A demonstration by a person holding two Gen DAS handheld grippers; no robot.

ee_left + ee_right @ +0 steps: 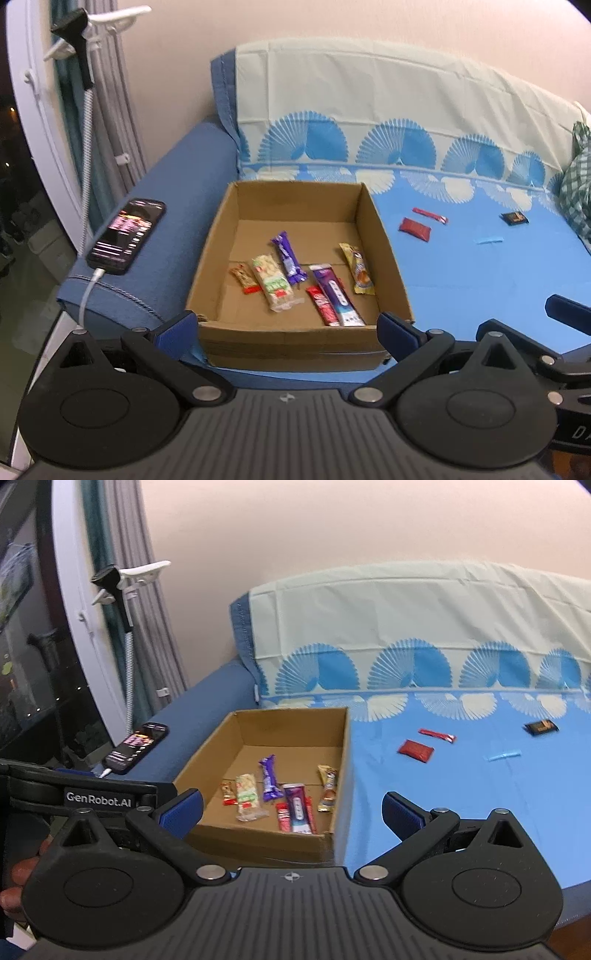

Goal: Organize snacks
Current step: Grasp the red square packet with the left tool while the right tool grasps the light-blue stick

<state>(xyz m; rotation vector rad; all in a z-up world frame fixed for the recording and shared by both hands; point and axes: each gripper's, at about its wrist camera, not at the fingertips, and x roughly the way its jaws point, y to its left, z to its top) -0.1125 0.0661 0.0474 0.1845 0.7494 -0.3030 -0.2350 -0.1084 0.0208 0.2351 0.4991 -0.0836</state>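
Observation:
An open cardboard box point(295, 343) point(207, 771) sits on the blue sofa seat and holds several snack bars, among them a purple bar point(289, 263) point(269, 777) and a yellow one point(357, 273) point(328, 787). On the blue sheet to its right lie a red pouch point(415, 229) point(416, 750), a red stick point(430, 215) point(437, 735) and a dark packet point(513, 218) point(541, 726). My left gripper point(288, 326) is open and empty in front of the box. My right gripper point(291, 810) is open and empty near the box's front right corner.
A lit phone point(126, 236) point(136, 747) lies charging on the sofa's left armrest. A small light-blue strip point(489, 240) point(504, 755) lies on the sheet. A green checked cloth point(576, 184) is at the far right. A window and curtain stand at the left.

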